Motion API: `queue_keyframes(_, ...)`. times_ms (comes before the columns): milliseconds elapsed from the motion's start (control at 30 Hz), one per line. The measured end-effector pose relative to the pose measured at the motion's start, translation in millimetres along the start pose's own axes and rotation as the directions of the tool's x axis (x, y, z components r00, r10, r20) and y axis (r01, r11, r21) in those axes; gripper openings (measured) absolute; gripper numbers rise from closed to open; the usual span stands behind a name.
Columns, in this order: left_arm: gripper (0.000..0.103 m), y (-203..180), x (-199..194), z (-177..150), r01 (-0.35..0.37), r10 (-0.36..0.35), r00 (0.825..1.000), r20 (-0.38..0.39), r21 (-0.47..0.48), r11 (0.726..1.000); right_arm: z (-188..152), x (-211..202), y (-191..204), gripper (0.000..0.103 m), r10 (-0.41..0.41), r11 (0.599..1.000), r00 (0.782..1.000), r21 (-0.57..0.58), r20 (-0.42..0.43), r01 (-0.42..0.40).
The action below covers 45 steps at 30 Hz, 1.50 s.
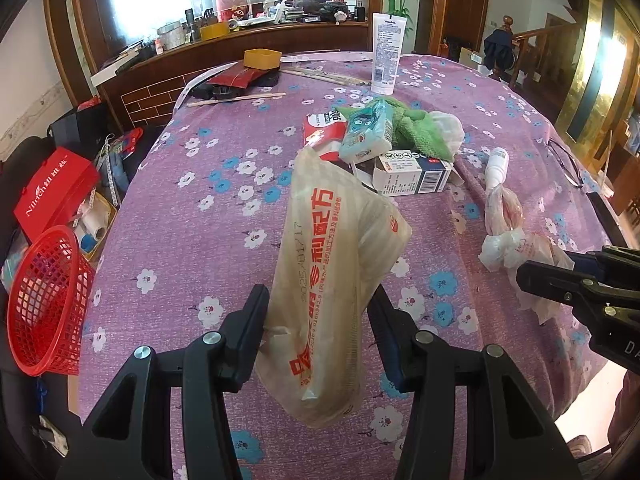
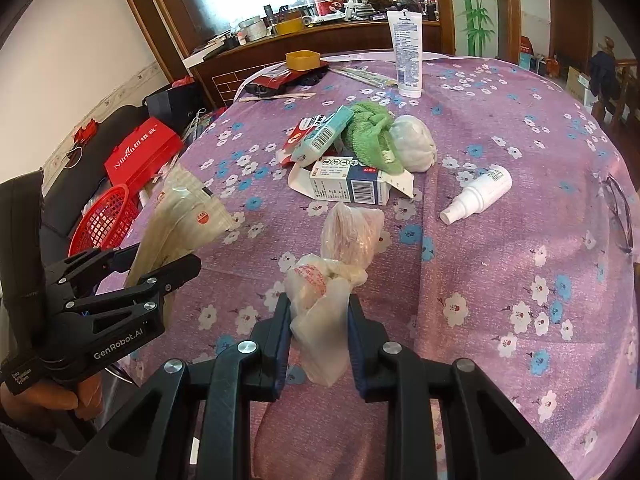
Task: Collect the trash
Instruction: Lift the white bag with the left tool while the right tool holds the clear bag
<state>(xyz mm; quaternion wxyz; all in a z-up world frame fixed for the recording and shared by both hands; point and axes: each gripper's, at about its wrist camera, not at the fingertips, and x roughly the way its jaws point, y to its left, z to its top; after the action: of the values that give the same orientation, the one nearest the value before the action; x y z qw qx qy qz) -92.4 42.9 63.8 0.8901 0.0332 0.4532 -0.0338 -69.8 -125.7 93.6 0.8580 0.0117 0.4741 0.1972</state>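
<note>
left gripper fingers clamped on beige wrapper | right gripper fingers clamped on knotted plastic bag

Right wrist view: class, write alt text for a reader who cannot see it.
The right hand-held gripper pinches a crumpled plastic bag on a purple floral tablecloth. Left, the other hand-held gripper holds a beige wrapper near a red basket.

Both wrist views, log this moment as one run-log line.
left tongs: shut on wrapper | right tongs: shut on bag | basket: off table's left edge | phase: trash held
</note>
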Motion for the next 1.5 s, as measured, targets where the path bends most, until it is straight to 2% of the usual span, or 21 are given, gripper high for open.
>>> queue_keyframes(867, 0.049, 13, -4, -6, -0.017, 0.017, 1.0, 0.0, 0.0, 1.0, 0, 8, 13, 0.028, 0.015, 1.0, 1.0, -0.026, -0.022, -0.016)
queue_keyframes(1500, 0.049, 38, -8, -14, -0.04, 0.04, 0.999, 0.001, -0.057, 0.998, 7, 19, 37, 0.028, 0.037, 0.996, 0.998, -0.079, -0.047, -0.04)
